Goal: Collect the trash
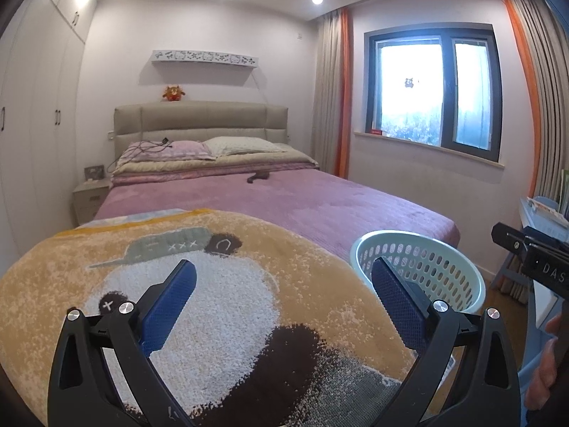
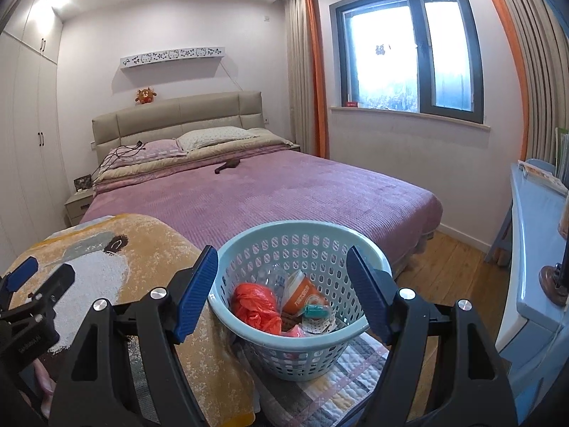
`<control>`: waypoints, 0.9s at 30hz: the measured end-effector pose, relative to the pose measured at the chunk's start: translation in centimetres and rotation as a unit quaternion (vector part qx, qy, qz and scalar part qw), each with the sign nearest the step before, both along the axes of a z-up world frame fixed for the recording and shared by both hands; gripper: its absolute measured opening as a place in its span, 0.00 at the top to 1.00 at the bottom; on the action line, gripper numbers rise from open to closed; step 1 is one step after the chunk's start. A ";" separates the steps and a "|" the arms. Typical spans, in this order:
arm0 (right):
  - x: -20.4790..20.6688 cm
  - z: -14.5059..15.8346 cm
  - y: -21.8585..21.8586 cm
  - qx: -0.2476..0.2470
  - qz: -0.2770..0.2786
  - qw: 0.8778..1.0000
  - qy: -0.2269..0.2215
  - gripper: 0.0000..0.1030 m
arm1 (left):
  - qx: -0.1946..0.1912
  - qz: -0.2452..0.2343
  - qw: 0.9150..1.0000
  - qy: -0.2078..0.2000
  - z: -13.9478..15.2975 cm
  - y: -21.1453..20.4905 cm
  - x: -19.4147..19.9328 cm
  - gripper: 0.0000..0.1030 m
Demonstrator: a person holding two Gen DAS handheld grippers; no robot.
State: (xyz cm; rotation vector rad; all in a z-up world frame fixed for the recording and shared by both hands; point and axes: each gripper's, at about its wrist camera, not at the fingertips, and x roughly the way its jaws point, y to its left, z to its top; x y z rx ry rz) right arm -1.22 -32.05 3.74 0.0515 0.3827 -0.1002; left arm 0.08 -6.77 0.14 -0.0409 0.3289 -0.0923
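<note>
In my bedroom, the pink bed (image 2: 270,195) stretches ahead; the pale blue basket (image 2: 227,315), holding an orange bag (image 2: 256,306) and a carton (image 2: 302,291), sits directly before my right tongs (image 2: 284,291), nearer them than my left tongs (image 1: 284,295). Both stand spread wide, gripping nothing.

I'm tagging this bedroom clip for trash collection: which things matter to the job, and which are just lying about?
Job:
light blue basket
orange bag inside it
orange carton inside it

Lying about:
dark object on the bed
cable on the pillow
plush toy
</note>
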 end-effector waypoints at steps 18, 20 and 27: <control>-0.5 0.3 0.4 -0.011 0.004 1.000 -0.016 0.31 | 0.009 0.001 1.000 -0.003 0.1 -0.3 0.0 0.07; -0.5 0.2 0.3 -0.007 0.006 1.000 -0.014 0.31 | 0.010 -0.001 1.000 -0.004 0.1 -0.4 0.0 0.07; -0.4 0.1 0.0 -0.001 0.007 1.000 -0.013 0.31 | 0.014 -0.003 1.000 -0.005 0.2 -0.6 -0.1 0.07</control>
